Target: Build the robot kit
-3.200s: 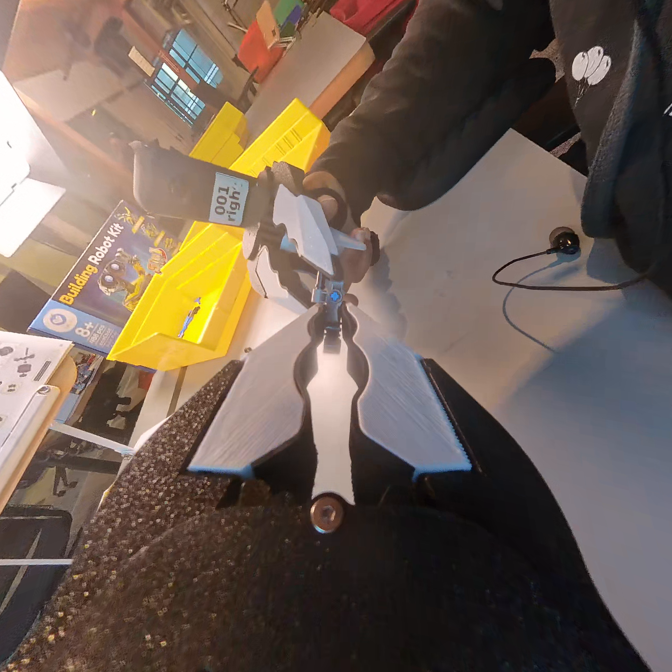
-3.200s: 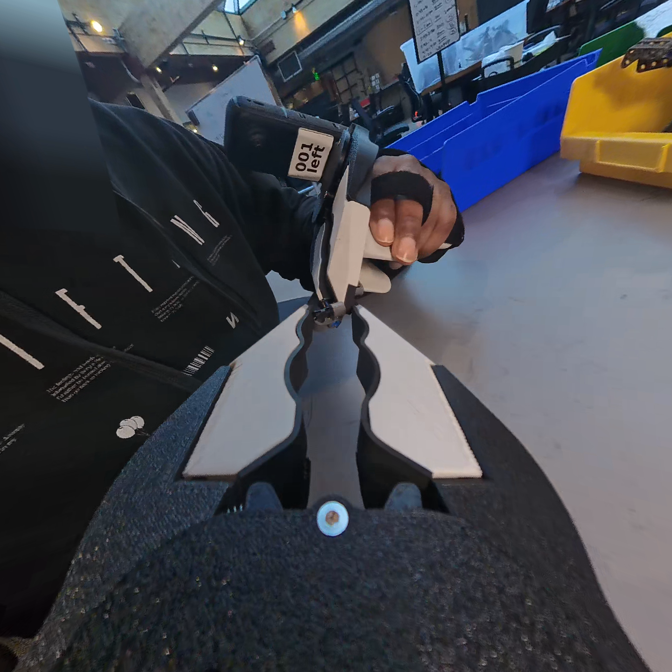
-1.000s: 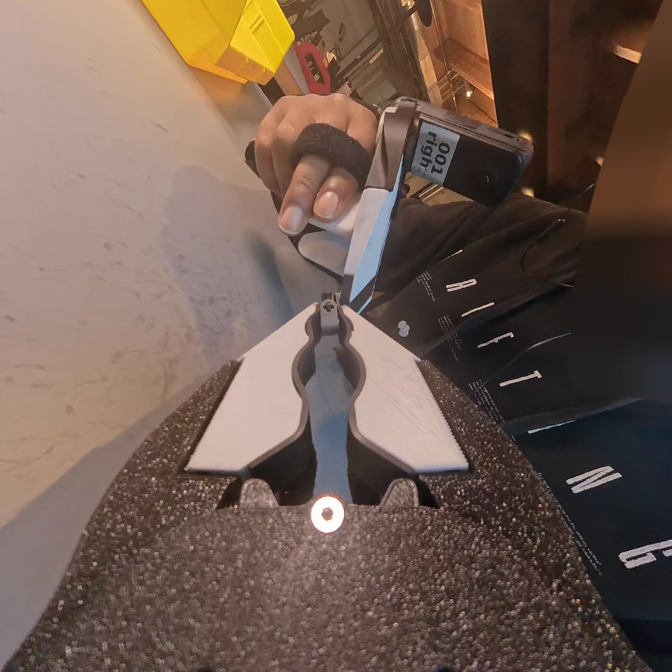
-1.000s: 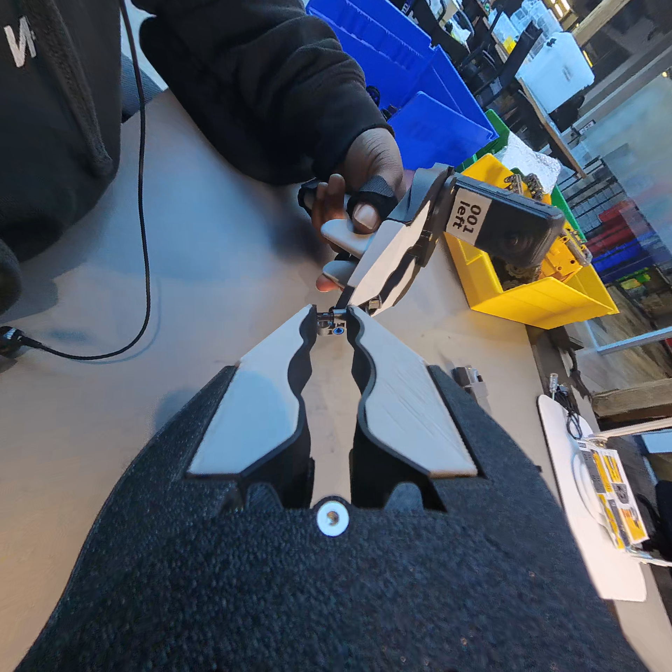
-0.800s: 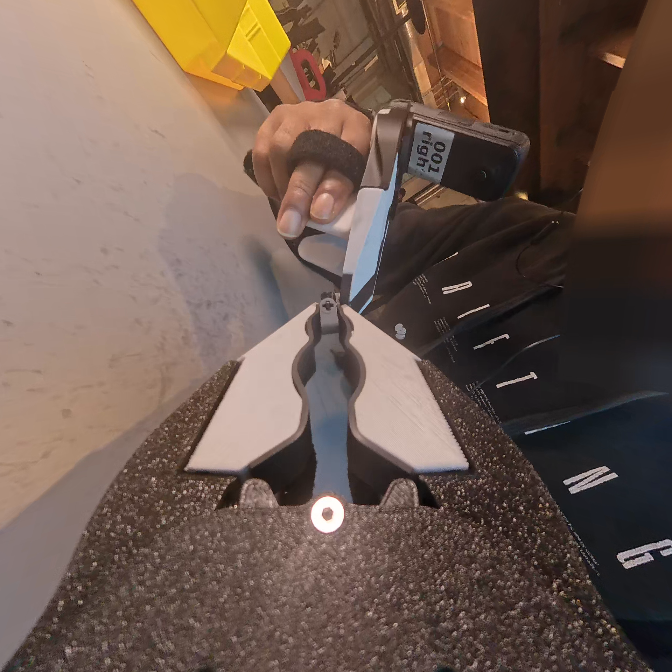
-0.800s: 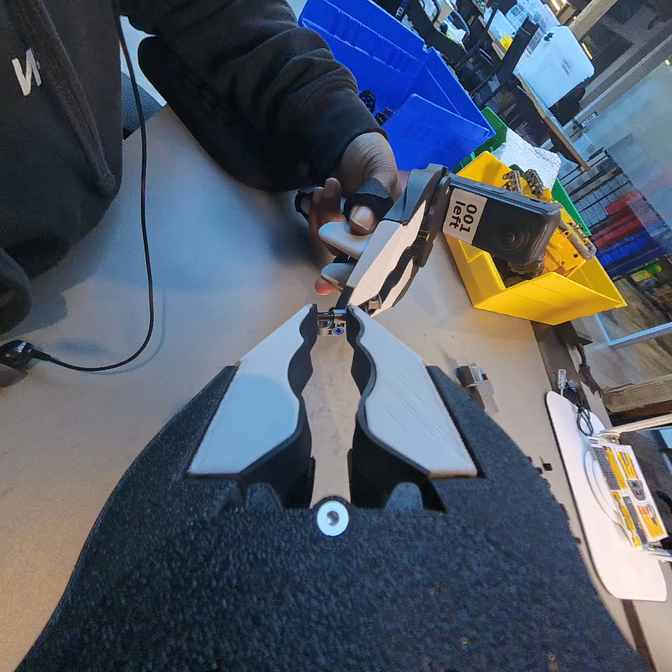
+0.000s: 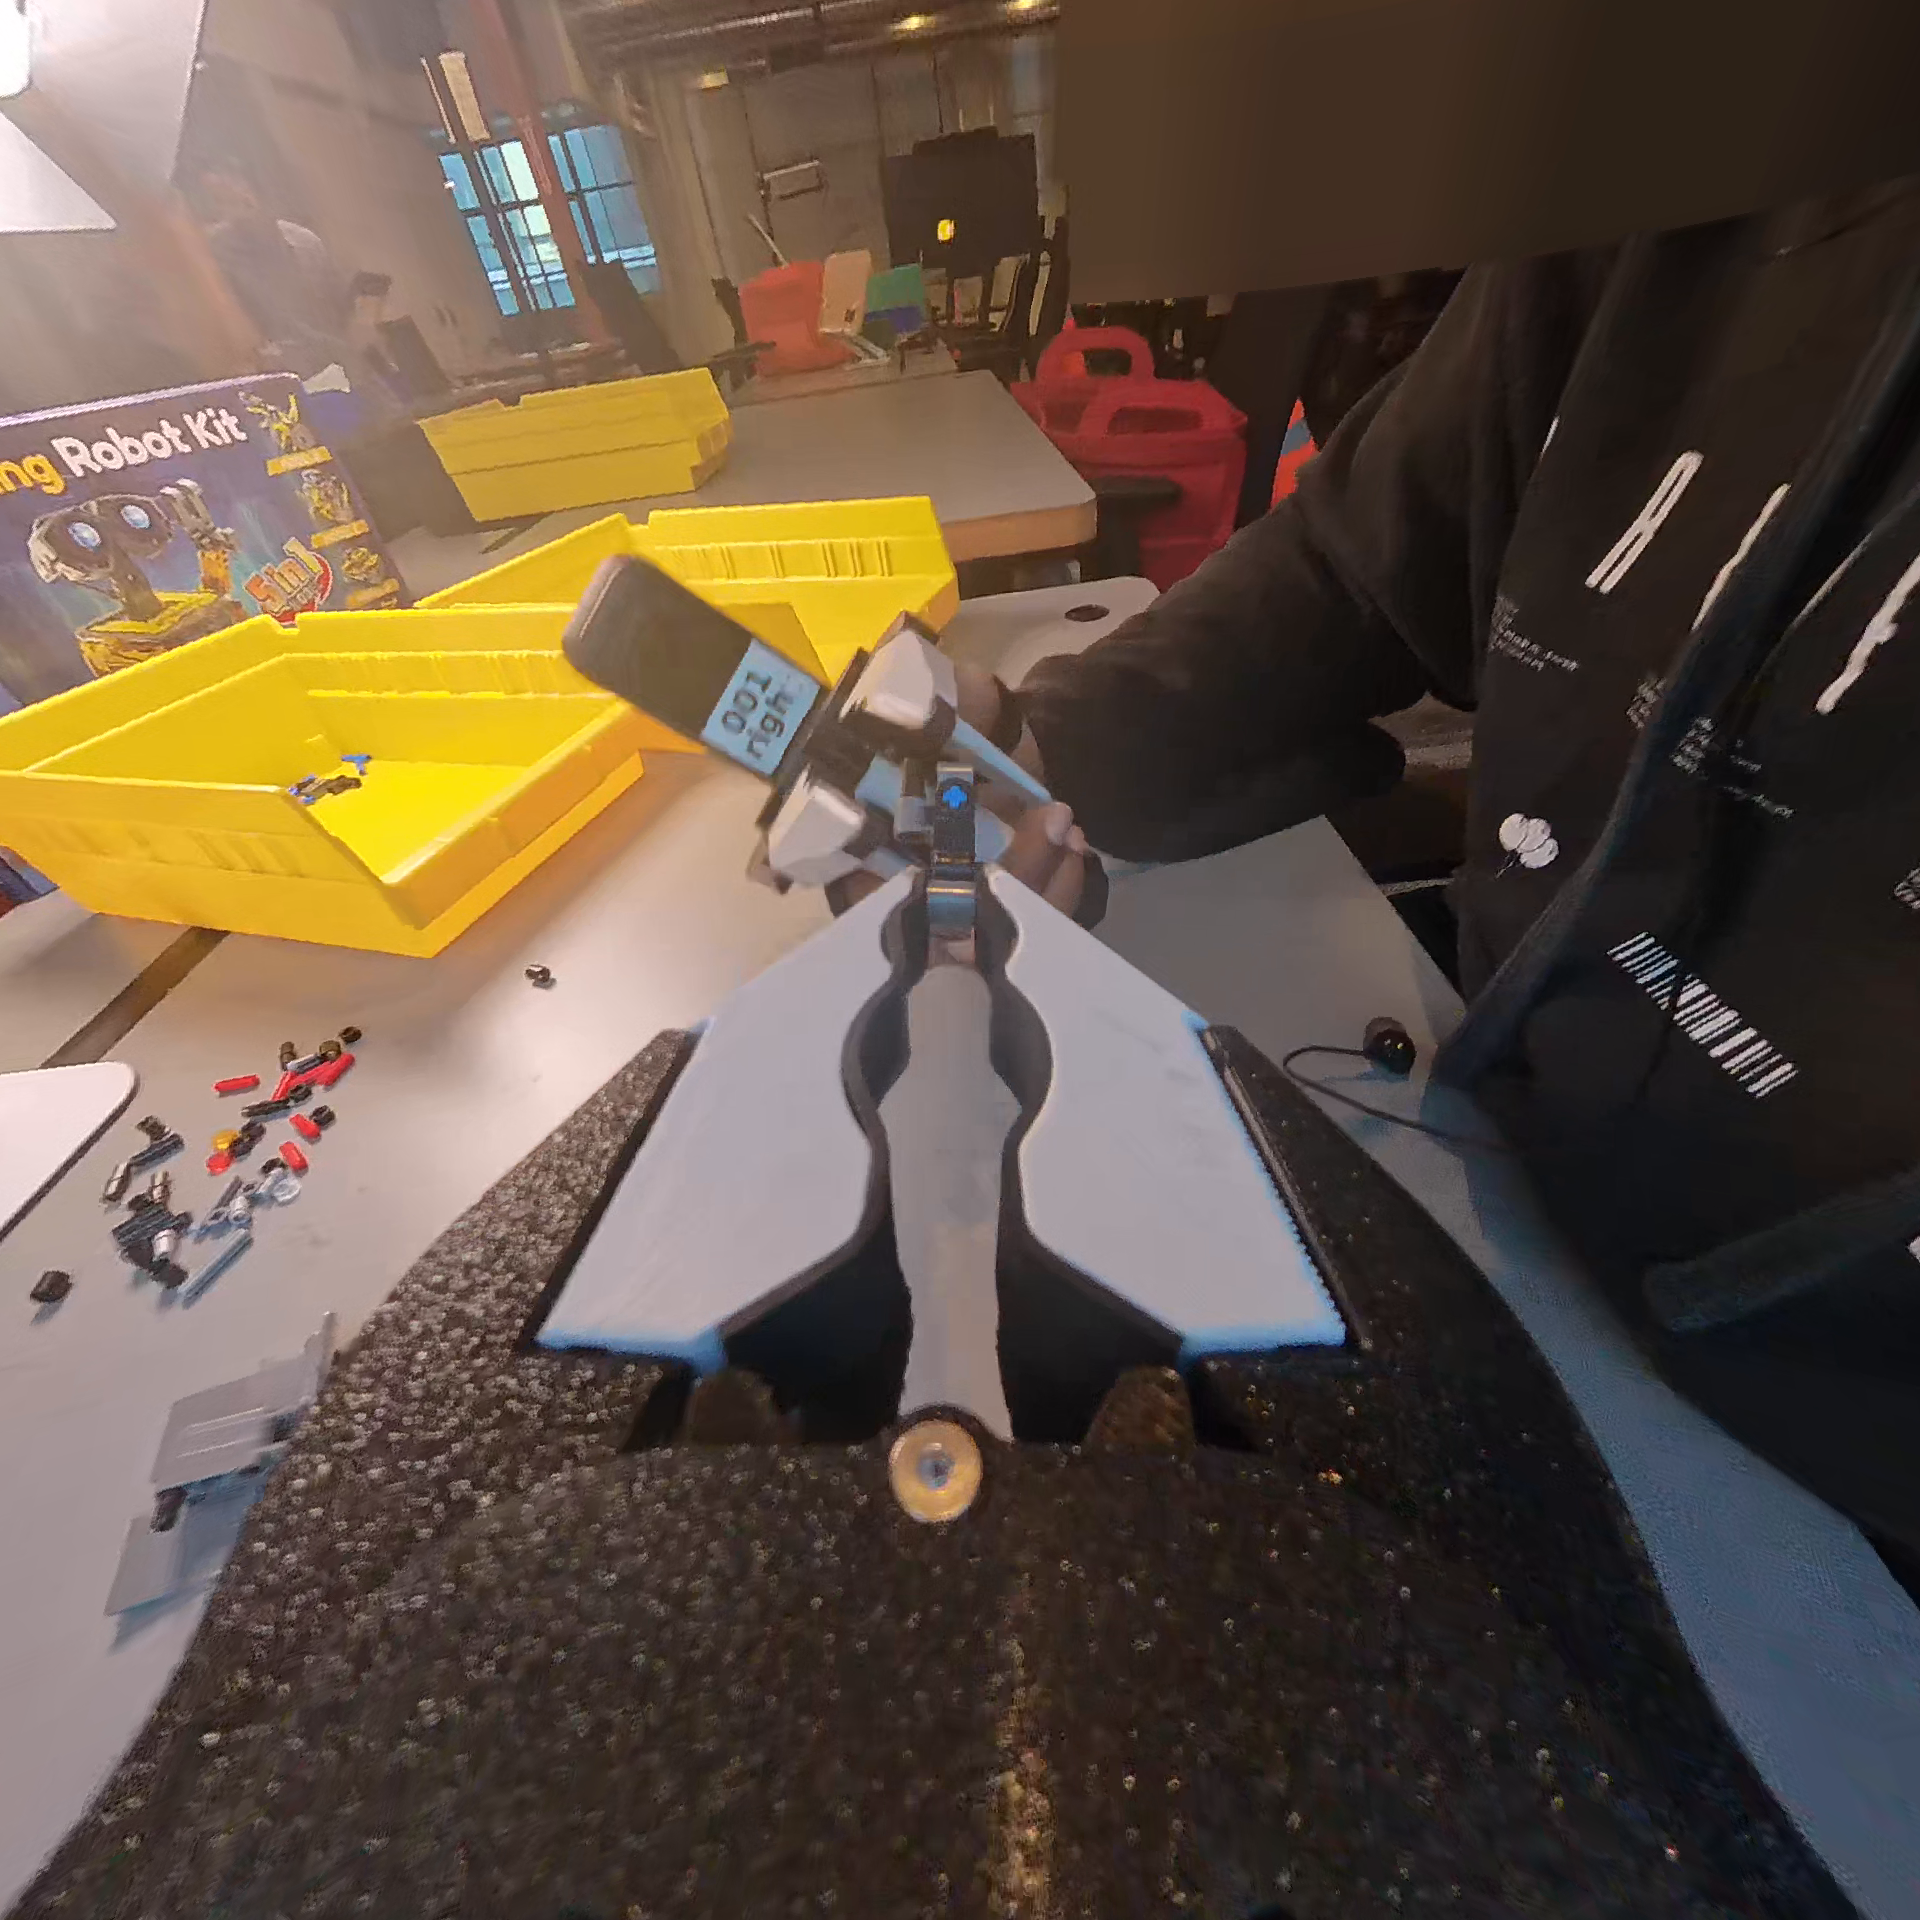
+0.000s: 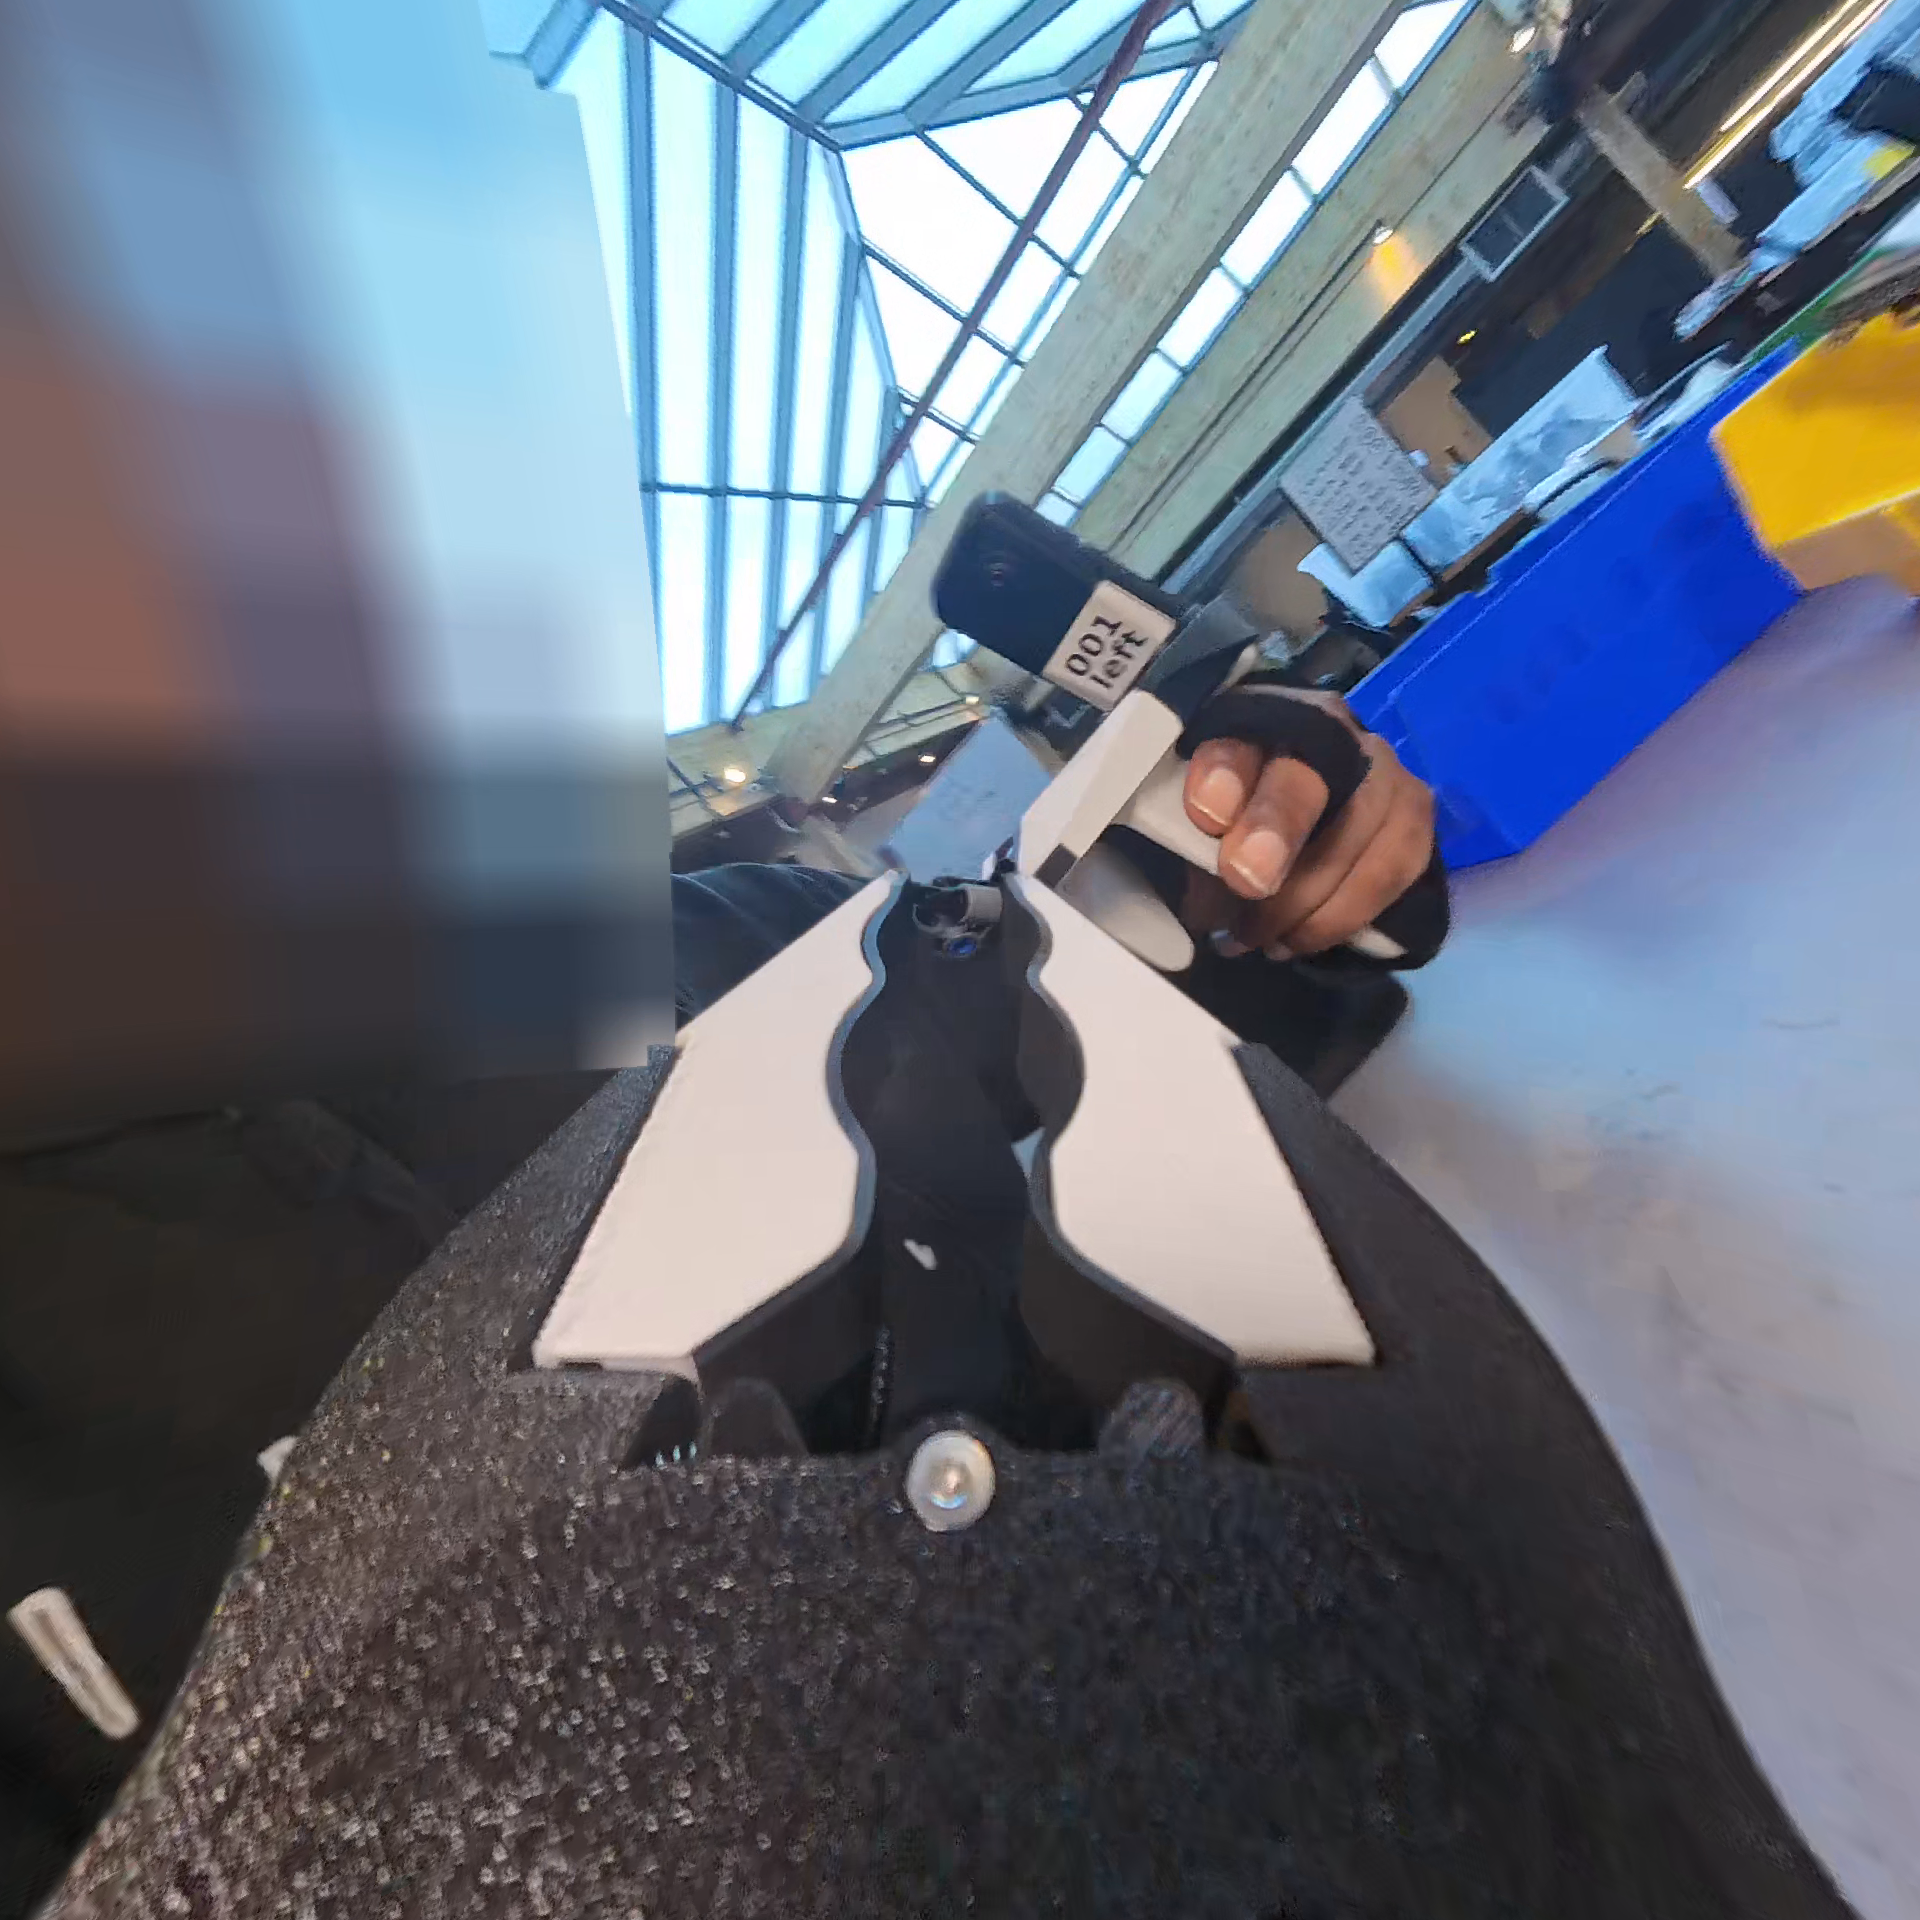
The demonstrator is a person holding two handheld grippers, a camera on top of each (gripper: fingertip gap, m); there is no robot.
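Plainly, a small grey-and-black toy-brick assembly [image 7: 951, 862] with a blue pin showing was pinched between the tips of the left gripper [image 7: 951, 902], whose white fingers [image 7: 727, 1174] were closed on it so that only a narrow gap was left at the tips. The same small piece [image 8: 954, 914] was seen clamped at the tips of the right gripper [image 8: 951, 899], its fingers [image 8: 1164, 1164] likewise drawn in on it, so the piece was held in the air between the two tools, above the grey tabletop [image 7: 540, 1049] and close to the dark sweatshirt [image 7: 1714, 831] of the person. The piece was judged to be light, hard and stiff, made of pressed-together plastic parts that could be popped apart or twisted out of a shallow pinch; a hold on its flat side faces, clear of the protruding pin, was judged safest. The left gripper was pointed roughly level and away from the body, while the right gripper was tipped upward toward the glass roof [image 8: 790, 343]. Farther off, the hand [image 8: 1309, 842] on the left tool's trigger was seen wrapped by a black strap. Scattered red, black and grey small parts [image 7: 229, 1143] lay on the tabletop to the left, then open yellow bins [image 7: 312, 748], with a printed kit box [image 7: 177, 499] behind them and blue bins [image 8: 1579, 686] on the other side.
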